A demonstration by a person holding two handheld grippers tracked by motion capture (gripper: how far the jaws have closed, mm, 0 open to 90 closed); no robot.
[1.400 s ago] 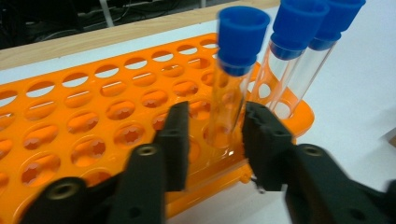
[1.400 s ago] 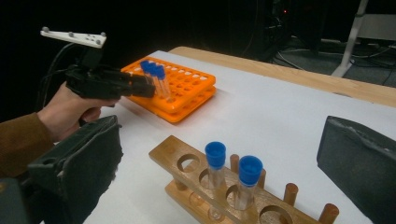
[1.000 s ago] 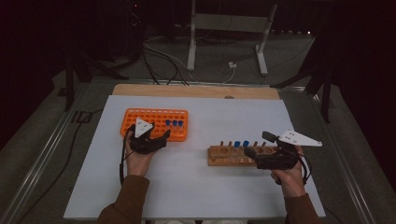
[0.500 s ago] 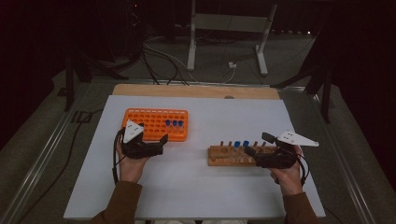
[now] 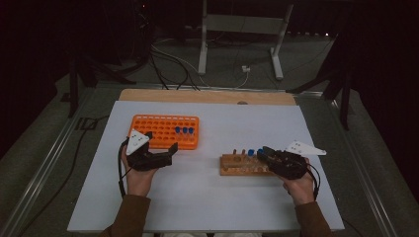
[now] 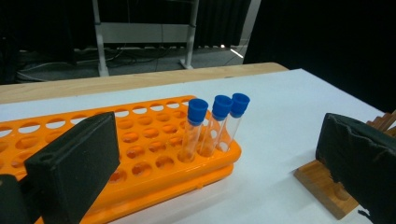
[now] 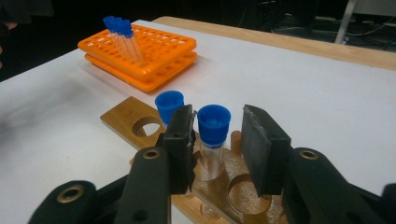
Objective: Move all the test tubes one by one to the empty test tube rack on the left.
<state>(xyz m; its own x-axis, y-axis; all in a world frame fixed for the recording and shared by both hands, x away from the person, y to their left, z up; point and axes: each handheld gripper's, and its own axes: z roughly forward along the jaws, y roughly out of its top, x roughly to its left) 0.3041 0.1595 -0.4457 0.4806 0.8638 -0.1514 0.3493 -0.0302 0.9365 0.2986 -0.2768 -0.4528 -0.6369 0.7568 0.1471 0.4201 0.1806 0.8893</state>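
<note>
At the wooden rack [image 5: 244,165] on the tabletop [image 5: 212,197], the right claw [image 7: 217,140] stands narrowly open around a blue-capped tube [image 7: 213,142], one pad maybe touching it. If it closes off-centre, the tube may tilt and jam in its hole. The left claw [image 6: 219,163] hangs wide and empty beside the orange rack [image 6: 135,154].

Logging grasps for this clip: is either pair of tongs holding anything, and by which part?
Nothing is held. The right tongs straddle a blue-capped tube just below its cap, unclosed; the left tongs are open.

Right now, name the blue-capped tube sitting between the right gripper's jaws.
The nearer blue-capped tube in the wooden rack, between the right gripper's open jaws. Its neighbour stands outside them; three others are in the orange rack.
</note>
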